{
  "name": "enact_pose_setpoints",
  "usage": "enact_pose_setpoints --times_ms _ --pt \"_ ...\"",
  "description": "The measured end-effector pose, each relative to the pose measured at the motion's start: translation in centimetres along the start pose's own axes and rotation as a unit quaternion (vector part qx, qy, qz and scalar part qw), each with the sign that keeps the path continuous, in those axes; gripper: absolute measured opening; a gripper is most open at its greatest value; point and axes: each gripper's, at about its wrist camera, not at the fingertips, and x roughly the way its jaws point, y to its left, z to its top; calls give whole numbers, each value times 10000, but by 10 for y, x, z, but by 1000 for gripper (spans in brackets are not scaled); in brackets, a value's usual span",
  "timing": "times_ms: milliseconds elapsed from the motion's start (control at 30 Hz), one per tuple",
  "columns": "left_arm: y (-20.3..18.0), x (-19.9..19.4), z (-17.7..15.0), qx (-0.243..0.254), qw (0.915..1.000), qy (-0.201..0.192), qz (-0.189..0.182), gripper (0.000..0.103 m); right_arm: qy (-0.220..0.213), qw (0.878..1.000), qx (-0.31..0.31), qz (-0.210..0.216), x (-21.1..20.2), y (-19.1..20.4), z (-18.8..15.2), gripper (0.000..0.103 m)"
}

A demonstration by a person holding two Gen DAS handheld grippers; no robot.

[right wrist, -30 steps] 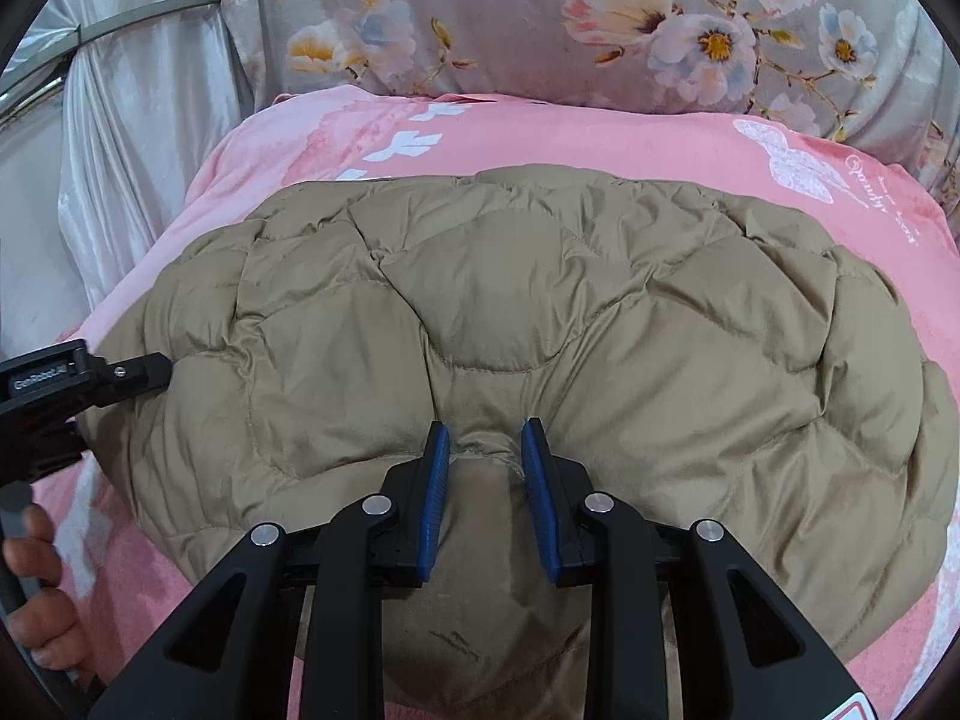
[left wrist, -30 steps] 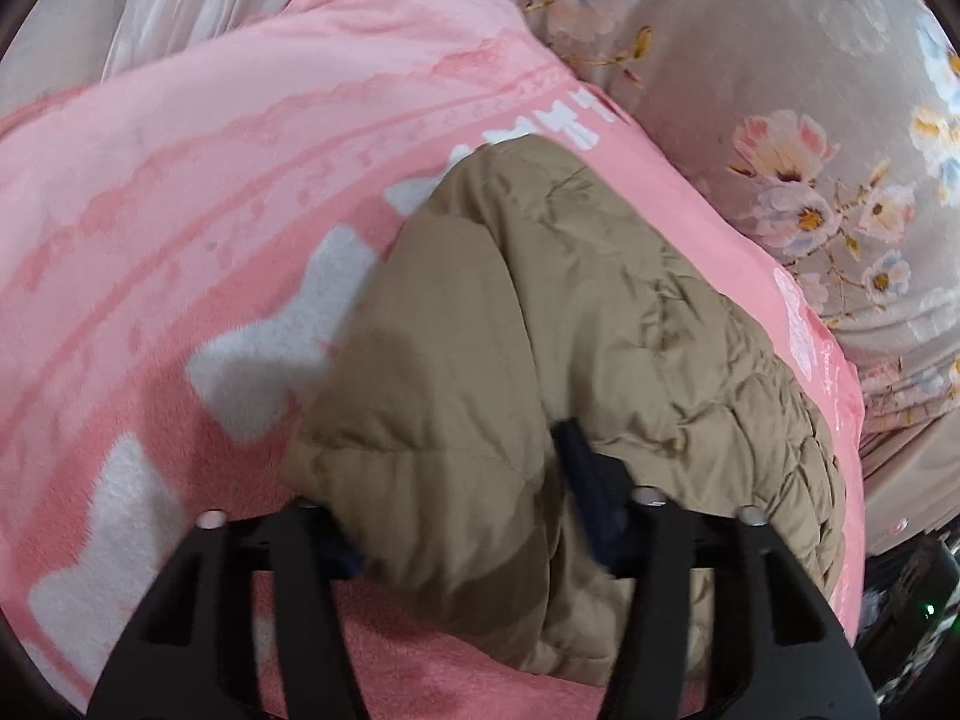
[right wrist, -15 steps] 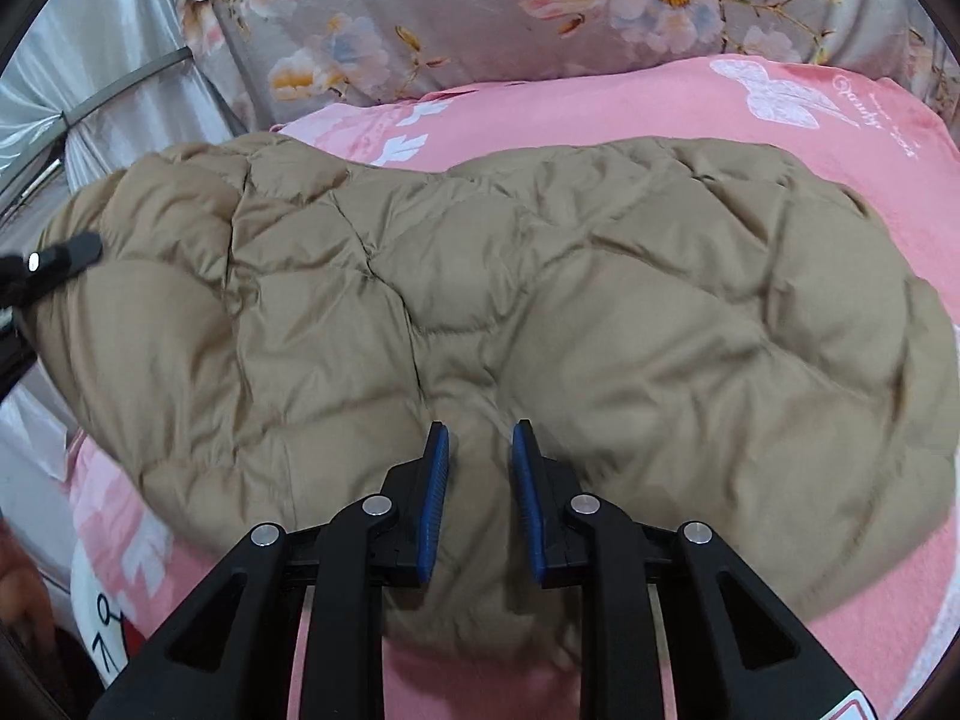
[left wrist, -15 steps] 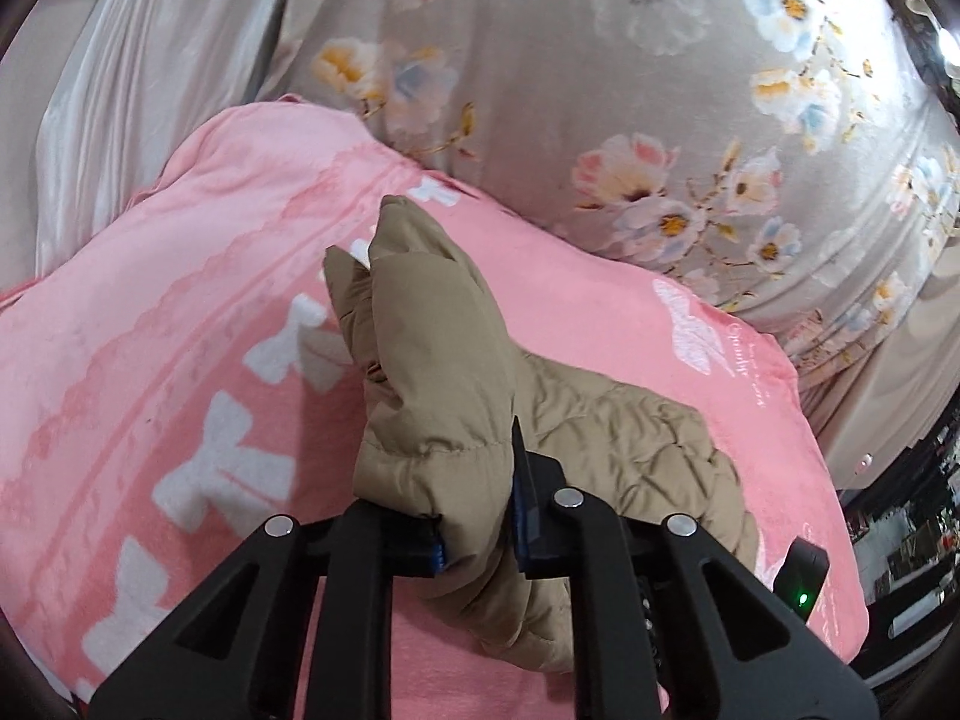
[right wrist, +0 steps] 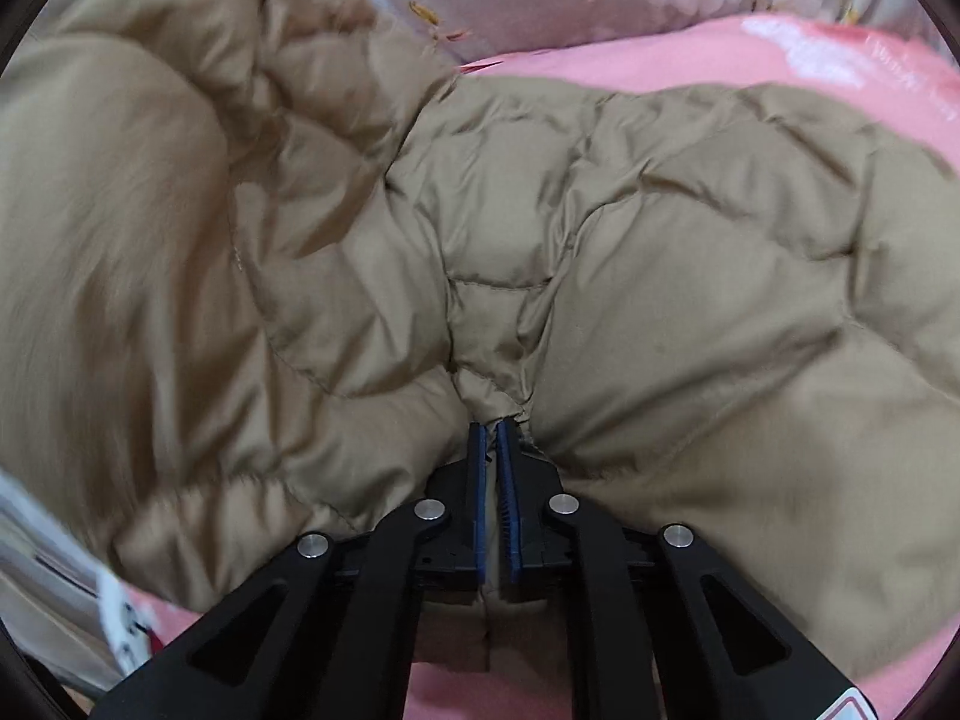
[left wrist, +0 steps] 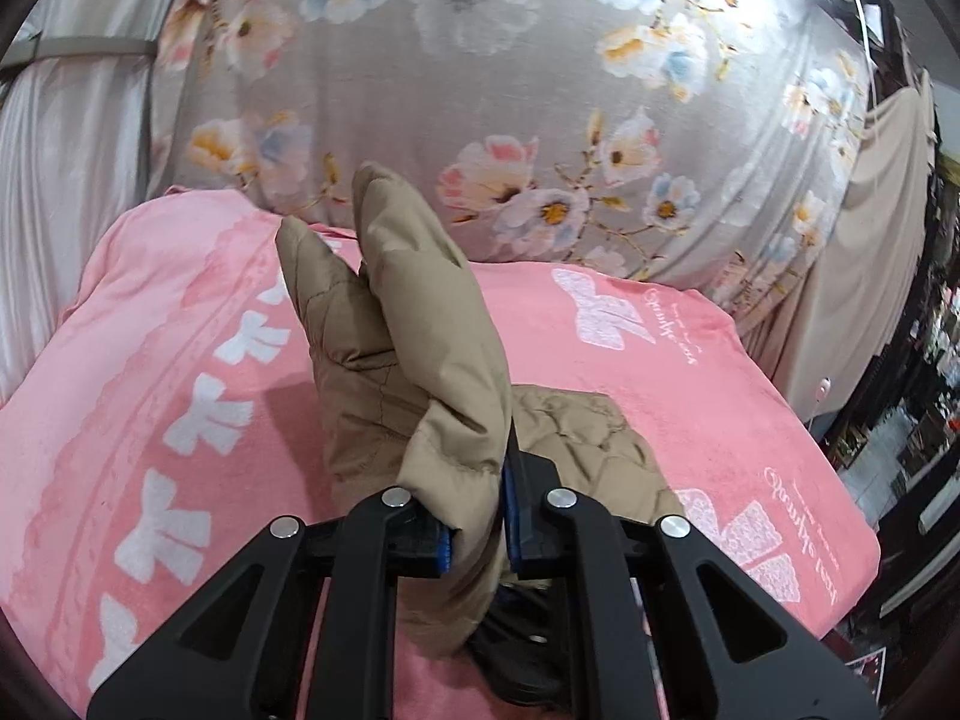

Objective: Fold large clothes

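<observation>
A tan quilted puffer jacket [left wrist: 420, 360] hangs lifted over the pink blanket [left wrist: 150, 360] in the left wrist view. My left gripper [left wrist: 477, 516] is shut on a thick fold of its edge, which stands up between the blue pads. In the right wrist view the jacket [right wrist: 600, 228] fills most of the frame, its left part raised and blurred. My right gripper [right wrist: 495, 444] is shut on a pinch of the jacket's fabric at a seam.
The pink blanket [right wrist: 690, 60] with white bow prints covers the bed. A grey floral sheet [left wrist: 510, 90] rises behind it. A pale curtain [left wrist: 66, 138] hangs at left. The bed's right edge drops to a cluttered dark area [left wrist: 912, 450].
Both grippers closed on the jacket and lifted it. The left one raised its side high off the blanket; the right jaws narrowed to a tight pinch and the jacket's left part swung up.
</observation>
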Motion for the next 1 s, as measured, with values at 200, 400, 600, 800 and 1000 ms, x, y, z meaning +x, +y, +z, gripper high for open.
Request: enact_pose_setpoints --times_ms 200,400,600,800,1000 --pt "-45 32 5 514 9981 258 -229 10 182 9970 601 451 -28 -23 6 4" --pt "-88 75 0 718 9936 806 -332 11 -55 9935 636 -937 -132 -80 -12 4" --pt "-129 156 -27 777 9805 1800 160 11 -108 9785 693 -1940 -192 -109 -44 7" --pt "-154 185 -54 1094 9721 2023 455 12 14 9754 747 -2075 -199 -111 -63 7" --pt "-167 204 -80 1344 9646 2184 613 12 103 9749 770 -2085 -197 -114 -80 7"
